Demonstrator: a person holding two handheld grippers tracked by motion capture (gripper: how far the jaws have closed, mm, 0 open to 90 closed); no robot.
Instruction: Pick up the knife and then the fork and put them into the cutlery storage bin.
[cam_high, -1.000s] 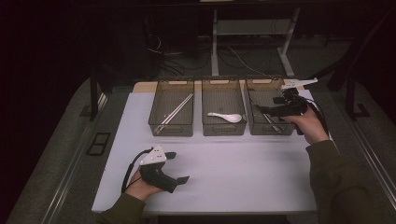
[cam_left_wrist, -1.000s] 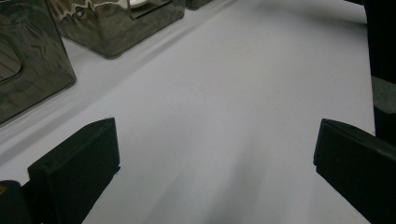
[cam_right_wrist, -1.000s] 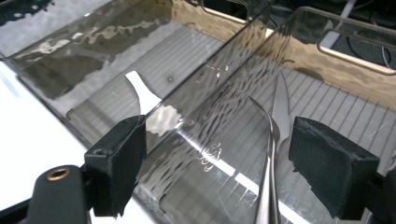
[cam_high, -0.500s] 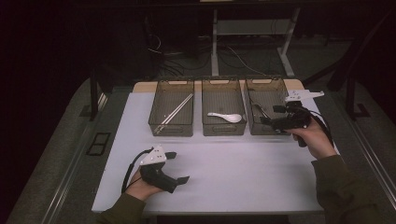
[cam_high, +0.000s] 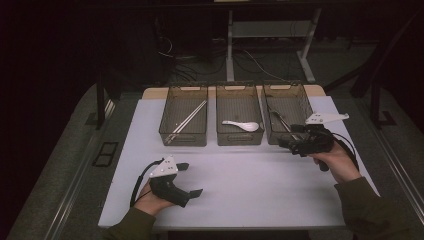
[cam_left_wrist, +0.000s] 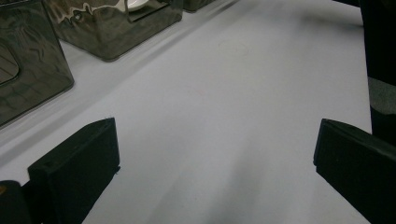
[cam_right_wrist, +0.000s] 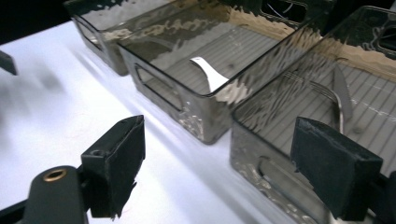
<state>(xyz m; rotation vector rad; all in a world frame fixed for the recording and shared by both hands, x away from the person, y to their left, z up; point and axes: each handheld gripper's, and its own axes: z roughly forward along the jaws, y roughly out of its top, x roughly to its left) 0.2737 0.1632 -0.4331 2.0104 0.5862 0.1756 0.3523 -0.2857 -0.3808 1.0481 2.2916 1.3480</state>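
High view puts the white worktop (cam_high: 240, 185) across the frame's middle, three smoky bins above it — the right bin (cam_high: 287, 112) holding metal cutlery (cam_high: 280, 121) beside the right gripper (cam_high: 295, 139), spread and empty — while the left gripper (cam_high: 187, 181), lower left, gapes wide.

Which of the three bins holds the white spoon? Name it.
The middle bin of the row: the white spoon lies in it. The left bin holds chopsticks, the right bin metal cutlery.
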